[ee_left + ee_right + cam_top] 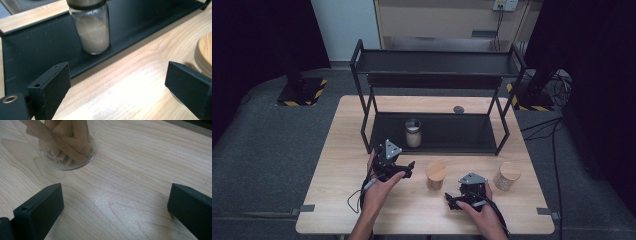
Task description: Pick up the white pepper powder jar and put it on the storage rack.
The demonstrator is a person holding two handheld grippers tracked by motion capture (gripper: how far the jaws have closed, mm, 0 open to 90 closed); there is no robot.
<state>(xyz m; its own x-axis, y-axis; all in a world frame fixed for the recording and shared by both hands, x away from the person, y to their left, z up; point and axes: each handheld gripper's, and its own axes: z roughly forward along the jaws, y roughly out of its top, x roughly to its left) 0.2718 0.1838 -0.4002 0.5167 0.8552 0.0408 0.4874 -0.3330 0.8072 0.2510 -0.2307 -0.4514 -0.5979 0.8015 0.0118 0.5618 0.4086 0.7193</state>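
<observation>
Looking from high: left gripper (404,168) and right gripper (457,200) over table (337,165), w/ middle jar (435,175) between. Left gripper view: jaws spread, empty; powder jar (91,27) ahead on rack (37,47). Right gripper view: jaws spread, empty; stick jar (66,143) near.

Your jar of pale powder (413,133) stands upright on the lower shelf of the black rack (447,145), near that shelf's front edge, left of centre. It is clear glass under a wooden lid with a dark band, filled roughly two-thirds. In the left gripper view you see it (91,30) straight ahead, untouched.
</observation>
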